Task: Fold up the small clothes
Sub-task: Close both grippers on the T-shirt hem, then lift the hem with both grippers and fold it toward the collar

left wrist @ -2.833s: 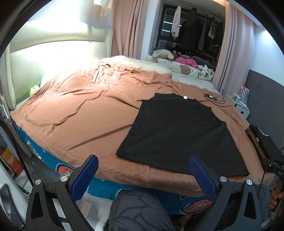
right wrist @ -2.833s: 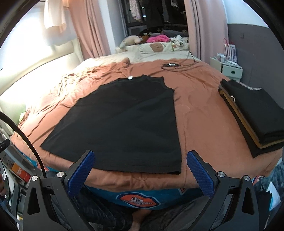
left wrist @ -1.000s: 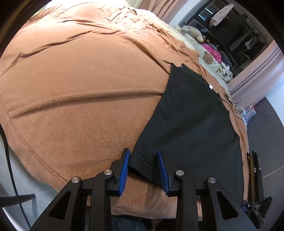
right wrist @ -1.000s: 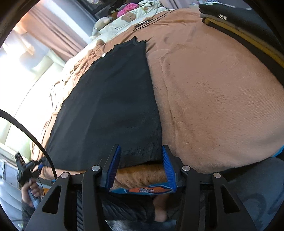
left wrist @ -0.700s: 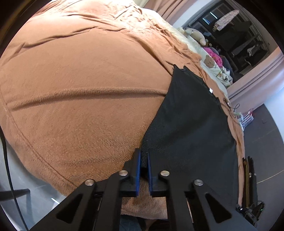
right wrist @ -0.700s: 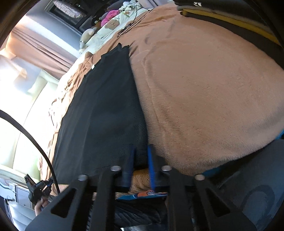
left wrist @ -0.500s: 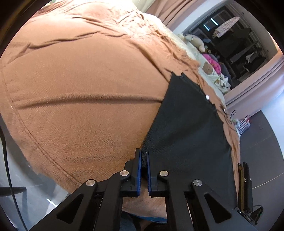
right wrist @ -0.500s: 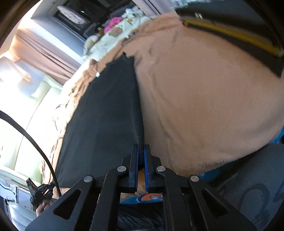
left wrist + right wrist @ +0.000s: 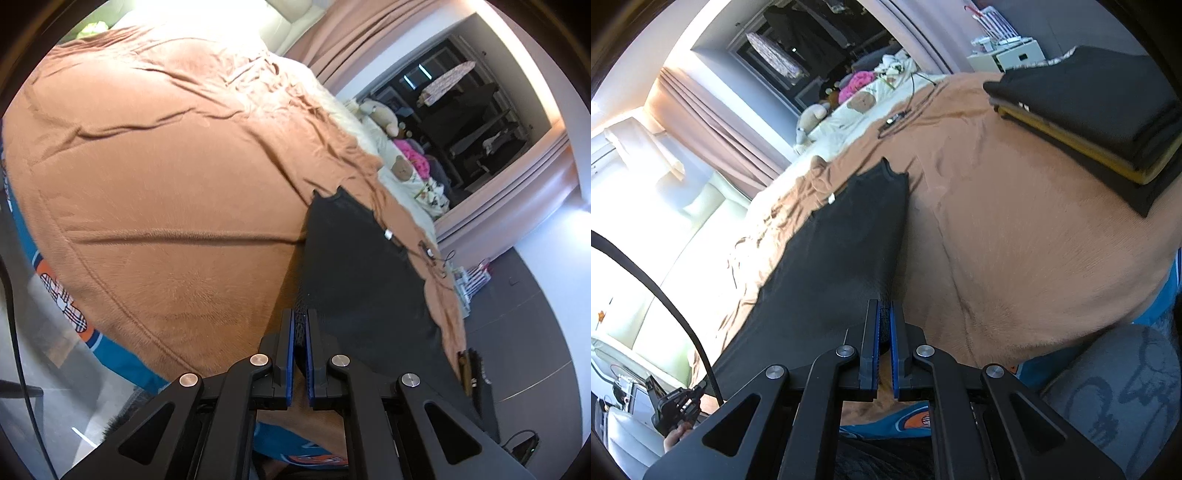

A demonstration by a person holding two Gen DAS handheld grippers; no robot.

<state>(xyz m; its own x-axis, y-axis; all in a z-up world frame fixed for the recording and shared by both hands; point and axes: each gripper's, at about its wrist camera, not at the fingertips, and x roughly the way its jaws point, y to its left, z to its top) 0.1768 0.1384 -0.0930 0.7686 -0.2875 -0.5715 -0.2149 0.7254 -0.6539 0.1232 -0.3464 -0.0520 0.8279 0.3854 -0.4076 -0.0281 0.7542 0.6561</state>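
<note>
The black garment [image 9: 362, 280] lay flat on the bed's brown blanket [image 9: 166, 206], its two near hem corners pinched by the left hand-held gripper [image 9: 300, 354] and the right hand-held gripper [image 9: 884, 350], both clamped tight on the fabric. To fold cleanly, both corners should probably rise together and travel level toward the collar (keeping the hem taut). The pinched corners sat mostly hidden between the pads, and the garment's near edge was cut off.

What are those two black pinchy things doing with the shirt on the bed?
A person is folding a black shirt spread on the brown blanket. The left gripper and the right gripper are each clamped on a near corner of it. A stack of folded clothes sits on the bed's right side.
</note>
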